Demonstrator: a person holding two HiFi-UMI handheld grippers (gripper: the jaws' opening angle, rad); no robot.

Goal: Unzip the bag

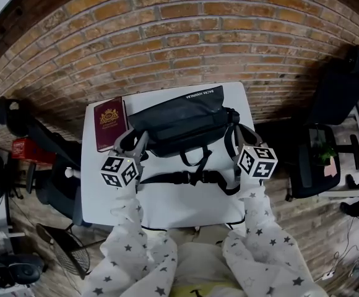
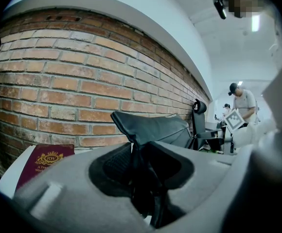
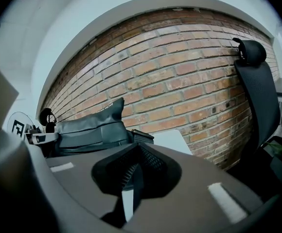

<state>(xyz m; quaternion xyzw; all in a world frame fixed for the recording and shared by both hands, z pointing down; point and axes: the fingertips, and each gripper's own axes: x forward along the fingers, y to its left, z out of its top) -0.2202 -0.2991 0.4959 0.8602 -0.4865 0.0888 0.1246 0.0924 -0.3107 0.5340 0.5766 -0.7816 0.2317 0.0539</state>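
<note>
A black bag point(image 1: 179, 119) lies across the far half of the white table point(image 1: 185, 206), its buckled strap point(image 1: 192, 178) trailing toward me. My left gripper point(image 1: 136, 142) is at the bag's left end. In the left gripper view, that gripper point(image 2: 138, 164) is shut on a fold of the bag's black fabric point(image 2: 155, 127), which rises out of the jaws. My right gripper point(image 1: 236, 135) is at the bag's right end beside the strap loop. In the right gripper view, that gripper point(image 3: 133, 174) is shut, the bag point(image 3: 90, 127) lies off to the left, and I see nothing clearly pinched.
A maroon passport point(image 1: 109, 124) point(image 2: 44, 161) lies on the table left of the bag. A brick wall point(image 1: 179, 36) runs behind the table. A black office chair point(image 1: 328, 153) point(image 3: 257, 96) stands to the right, and another chair point(image 1: 49, 159) to the left.
</note>
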